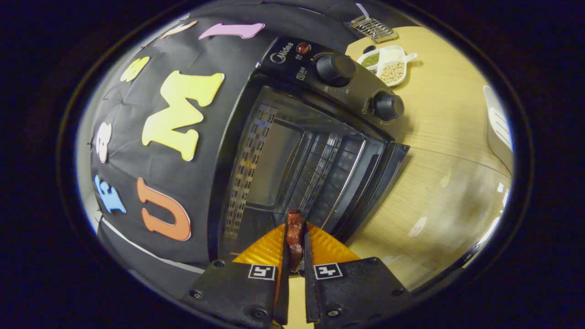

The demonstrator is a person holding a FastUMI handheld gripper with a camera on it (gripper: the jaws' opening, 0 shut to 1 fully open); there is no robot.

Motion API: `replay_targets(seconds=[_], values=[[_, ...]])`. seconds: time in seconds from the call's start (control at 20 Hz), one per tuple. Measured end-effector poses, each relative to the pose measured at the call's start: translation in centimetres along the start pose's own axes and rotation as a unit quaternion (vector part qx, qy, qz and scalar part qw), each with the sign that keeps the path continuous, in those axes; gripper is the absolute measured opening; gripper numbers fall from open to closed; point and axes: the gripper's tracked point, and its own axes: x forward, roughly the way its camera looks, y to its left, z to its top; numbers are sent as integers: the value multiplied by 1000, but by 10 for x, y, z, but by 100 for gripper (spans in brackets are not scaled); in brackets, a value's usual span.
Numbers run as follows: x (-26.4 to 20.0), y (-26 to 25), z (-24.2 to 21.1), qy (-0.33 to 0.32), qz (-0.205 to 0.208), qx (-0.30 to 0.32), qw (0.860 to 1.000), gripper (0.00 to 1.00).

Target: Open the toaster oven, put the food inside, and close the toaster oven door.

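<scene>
Pale wood-grain counter stretches under everything we see, with the booth's black cloth wall rising beside the oven. Nearest to us, the gripper has its jaws closed on one piece of food, a dark reddish strip pinched upright between the two fingers, its top end poking out just past their tips. Two square black-and-white markers sit on the gripper body, one on each side.

Just ahead of the fingers stands the one toaster oven, black, its door swung open so that the cavity faces us. We see the food held right at the mouth of the cavity, with nothing between it and the opening. Inside, a perforated metal side wall and ridged rack guides show; we cannot tell whether a rack or tray sits in there. On the control panel we count two round black knobs and one small red lamp.

Beyond the oven, on the counter, lies one white divided dish with a short handle: one compartment holds green beans, another pale round beans. Farther still rests a metal wire rack. Off to the side, well apart from the oven, sits a white object that we cannot identify.
</scene>
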Motion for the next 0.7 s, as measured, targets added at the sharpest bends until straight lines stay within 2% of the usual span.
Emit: replay_targets(seconds=[0.3,0.45,0.6,0.7], values=[[30,0,9,-23,-10,-28,999,18],[36,-1,15,-23,-18,-61,998,19],[34,-3,17,-20,-34,-131,991,24],[31,-2,20,-17,-50,-187,981,30]])
